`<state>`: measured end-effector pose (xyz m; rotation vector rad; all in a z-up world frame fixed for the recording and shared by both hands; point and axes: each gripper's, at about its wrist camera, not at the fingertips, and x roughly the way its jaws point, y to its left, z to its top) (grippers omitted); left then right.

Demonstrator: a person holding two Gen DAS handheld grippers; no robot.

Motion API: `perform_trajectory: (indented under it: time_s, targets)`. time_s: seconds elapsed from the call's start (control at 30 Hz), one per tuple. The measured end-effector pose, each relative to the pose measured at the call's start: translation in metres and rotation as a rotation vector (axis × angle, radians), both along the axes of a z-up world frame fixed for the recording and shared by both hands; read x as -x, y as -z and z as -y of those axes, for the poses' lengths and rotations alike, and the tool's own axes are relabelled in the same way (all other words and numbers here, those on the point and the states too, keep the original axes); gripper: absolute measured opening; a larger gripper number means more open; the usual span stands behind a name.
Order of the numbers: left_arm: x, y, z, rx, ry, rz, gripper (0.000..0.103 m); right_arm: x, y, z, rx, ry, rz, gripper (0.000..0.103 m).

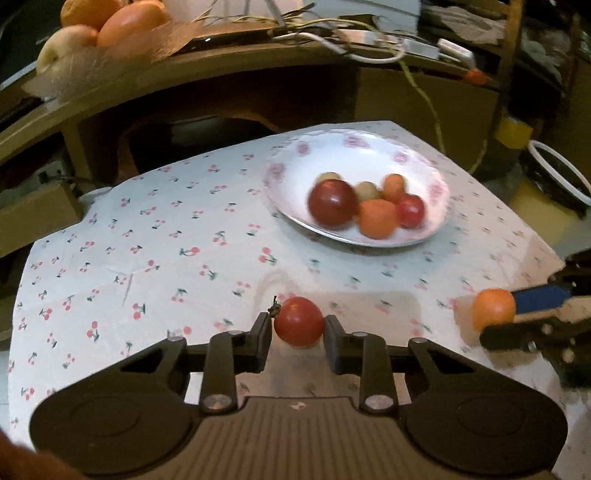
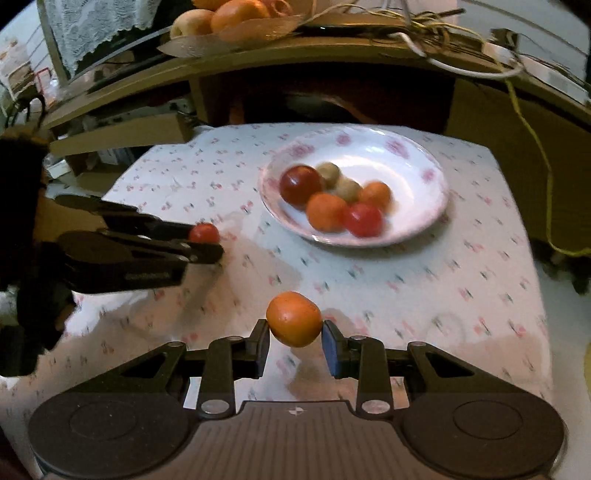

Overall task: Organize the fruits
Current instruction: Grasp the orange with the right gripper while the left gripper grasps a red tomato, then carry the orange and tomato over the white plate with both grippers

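Covered by a cherry-print tablecloth (image 1: 155, 236), the table filled most of both views. Behind it ran a brown shelf (image 1: 207, 74) carrying a far-left pile of large oranges (image 1: 125, 18) and tangled cables (image 1: 369, 40). Toward the far right of the cloth sat a white floral plate (image 1: 354, 155), holding a blurred cluster of fruit: one big dark-red fruit (image 1: 333, 202), two orange ones, a small red one and two pale olive ones. At near centre of the left wrist view, left gripper (image 1: 297, 338) clamped on a red fruit (image 1: 299, 321), short dark stem at its left. Near right, right gripper (image 2: 295, 345) closed around an orange fruit (image 2: 294, 318), raised off the cloth; also visible at the right edge of the left view (image 1: 494, 308).
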<state>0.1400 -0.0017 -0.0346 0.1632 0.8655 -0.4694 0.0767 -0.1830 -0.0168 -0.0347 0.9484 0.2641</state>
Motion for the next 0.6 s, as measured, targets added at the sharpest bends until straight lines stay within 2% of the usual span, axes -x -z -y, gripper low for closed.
perform_trajectory:
  time_s: [0.13,0.3,0.6]
  targets:
    - [0.025,-0.009,0.002,0.006,0.021,-0.035,0.035,0.014,-0.002,0.006,-0.012,0.017,-0.008,0.032]
    - [0.059,-0.006,0.016,-0.031,0.073,-0.066,0.035,0.024,0.011,0.004,0.015,-0.016,-0.012,0.032]
    - [0.063,0.003,0.03,-0.041,0.134,-0.063,0.037,0.025,0.019,0.006,0.027,-0.066,-0.013,0.035]
